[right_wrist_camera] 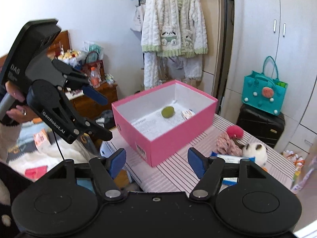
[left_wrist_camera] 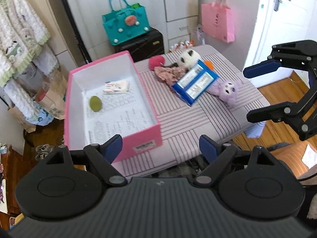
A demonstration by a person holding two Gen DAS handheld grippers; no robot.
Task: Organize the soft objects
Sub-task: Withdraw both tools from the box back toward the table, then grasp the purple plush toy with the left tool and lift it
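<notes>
Purple plush [left_wrist_camera: 227, 90] only in left view; left gripper [left_wrist_camera: 160, 148] and right gripper [right_wrist_camera: 156, 161] jaws wide, empty.

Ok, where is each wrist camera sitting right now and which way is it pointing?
Left wrist: above the table's near edge, facing the pink box and toy pile; open left gripper below, right gripper at right edge.
Right wrist: off the table's corner, facing the box toward the hanging robe; open right gripper below, left gripper and hand at left.
Shared: box, green ball, panda plush, teal bag.

Toys [left_wrist_camera: 198, 73] right of box [left_wrist_camera: 111, 107]
</notes>
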